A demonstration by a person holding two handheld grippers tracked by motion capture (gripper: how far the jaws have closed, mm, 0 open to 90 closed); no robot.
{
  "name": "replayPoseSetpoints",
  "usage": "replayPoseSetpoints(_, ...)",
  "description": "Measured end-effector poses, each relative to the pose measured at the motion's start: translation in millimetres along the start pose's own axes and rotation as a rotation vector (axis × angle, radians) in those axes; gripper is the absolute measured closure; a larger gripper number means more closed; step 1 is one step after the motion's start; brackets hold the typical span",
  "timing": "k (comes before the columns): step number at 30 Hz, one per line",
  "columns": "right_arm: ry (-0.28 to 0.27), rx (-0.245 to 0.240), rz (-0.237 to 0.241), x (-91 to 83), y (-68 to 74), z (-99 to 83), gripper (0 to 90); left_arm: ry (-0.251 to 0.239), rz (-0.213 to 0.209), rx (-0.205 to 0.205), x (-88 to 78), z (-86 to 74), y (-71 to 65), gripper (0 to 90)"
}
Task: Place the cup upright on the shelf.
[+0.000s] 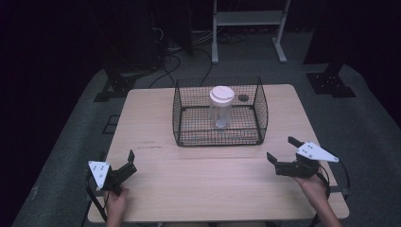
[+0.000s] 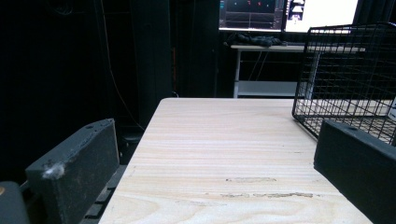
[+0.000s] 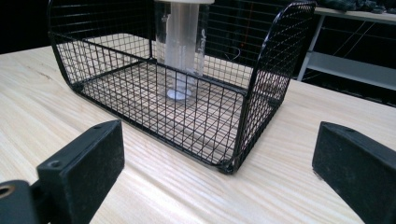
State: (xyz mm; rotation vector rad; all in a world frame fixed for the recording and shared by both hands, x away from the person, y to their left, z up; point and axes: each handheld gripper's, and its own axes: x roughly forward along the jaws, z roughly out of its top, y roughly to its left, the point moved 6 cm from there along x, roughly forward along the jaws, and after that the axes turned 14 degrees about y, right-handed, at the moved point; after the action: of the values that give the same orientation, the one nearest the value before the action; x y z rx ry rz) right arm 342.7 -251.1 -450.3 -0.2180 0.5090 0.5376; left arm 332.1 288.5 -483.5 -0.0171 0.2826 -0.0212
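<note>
Standing upright inside the black wire basket point(image 1: 182, 118) at the far middle of the wooden table point(image 1: 203, 189), the clear container point(image 1: 221, 111) with its white lid point(image 1: 221, 95) keeps its long axis vertical. Both grippers rest near the front edge, jaws spread wide and holding nothing: the left gripper point(image 1: 124, 166) at the near left, the right gripper point(image 1: 283, 153) at the near right. The container lies far and to the left of the right gripper, far and to the right of the left one. By my judgement the right is somewhat nearer (its own camera looks straight at the basket), and the lower near wall probably favours reaching from above.
</note>
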Motion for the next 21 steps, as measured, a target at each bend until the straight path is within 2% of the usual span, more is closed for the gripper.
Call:
replayPoseSetpoints(11, 0.014, 0.012, -0.021, 2.1, -1.9, -14.6, 1.7, 0.000, 0.000, -0.001, -0.1, -0.1, 0.2, 0.0)
replayPoseSetpoints(18, 0.018, 0.000, -0.041, -1.1, 4.9, -24.5, 1.7, 0.001, 0.001, 0.001, 0.1, 0.0, -0.3, 0.0)
replayPoseSetpoints(21, -0.006, 0.028, -0.032, -6.9, 9.4, -27.9, 1.7, 0.001, 0.001, 0.000, 0.2, 0.0, 0.0, 0.0)
